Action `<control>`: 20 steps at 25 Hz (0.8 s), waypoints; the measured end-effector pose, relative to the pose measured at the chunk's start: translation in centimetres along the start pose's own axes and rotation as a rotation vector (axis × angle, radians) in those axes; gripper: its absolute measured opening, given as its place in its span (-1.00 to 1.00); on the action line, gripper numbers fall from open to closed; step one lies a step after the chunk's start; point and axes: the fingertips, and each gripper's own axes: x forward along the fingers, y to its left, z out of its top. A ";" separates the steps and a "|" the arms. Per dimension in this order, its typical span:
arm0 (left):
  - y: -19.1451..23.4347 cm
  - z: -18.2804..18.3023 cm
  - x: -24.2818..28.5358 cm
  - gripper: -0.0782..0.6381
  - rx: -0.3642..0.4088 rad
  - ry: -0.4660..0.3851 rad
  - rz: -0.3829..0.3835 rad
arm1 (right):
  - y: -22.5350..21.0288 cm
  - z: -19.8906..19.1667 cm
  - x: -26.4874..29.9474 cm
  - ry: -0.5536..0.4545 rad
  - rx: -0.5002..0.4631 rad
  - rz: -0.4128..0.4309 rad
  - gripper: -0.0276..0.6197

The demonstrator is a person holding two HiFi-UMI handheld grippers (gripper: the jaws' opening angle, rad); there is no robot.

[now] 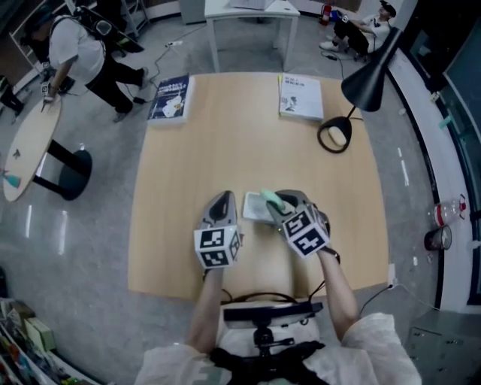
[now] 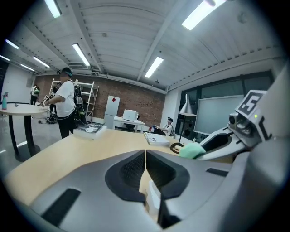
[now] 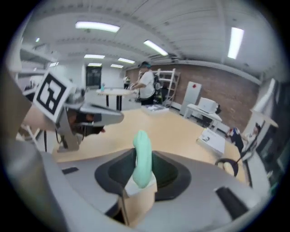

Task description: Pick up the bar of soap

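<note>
Two grippers work at a pale wooden table (image 1: 240,143), one on either side of a single white dish (image 1: 254,208). The right gripper (image 1: 276,204), on the right of the dish, has its jaws clamped on the one bar of soap (image 3: 142,154), a mint-green bar standing on edge over the dish's right end. The left gripper (image 2: 145,165), just left of the dish, has its jaws pressed together with nothing between them.

Far beyond the dish lie two books, a dark blue one (image 1: 170,98) to the left and a white one (image 1: 301,98) to the right. One black lamp (image 1: 368,79) stands beyond the dish to the right.

The right gripper covers part of the dish. Whether the soap rests on the dish or clears it cannot be told. Print on the books is too small to read.

Two more tables stand on the grey floor (image 1: 98,218), a round one (image 1: 30,147) far left of the dish and a white one (image 1: 252,11) far beyond it. Two people are in the room: one stands (image 1: 79,49), one sits (image 1: 361,30). A brick wall (image 2: 136,97) and strip lights (image 2: 154,66) close it in.
</note>
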 end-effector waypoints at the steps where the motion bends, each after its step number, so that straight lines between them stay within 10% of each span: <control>1: -0.4 0.5 -0.6 -0.74 0.007 -0.012 0.003 | -0.7 0.7 -1.6 -0.066 0.101 -0.011 -0.54; 11: -5.4 2.1 -5.8 -0.74 -0.028 -0.087 -0.005 | -2.9 -1.9 -12.4 -0.590 0.899 0.108 -0.54; 20: -5.9 0.7 -11.2 -0.74 -0.018 -0.079 0.036 | -1.2 -3.6 -15.2 -0.643 0.926 0.080 -0.54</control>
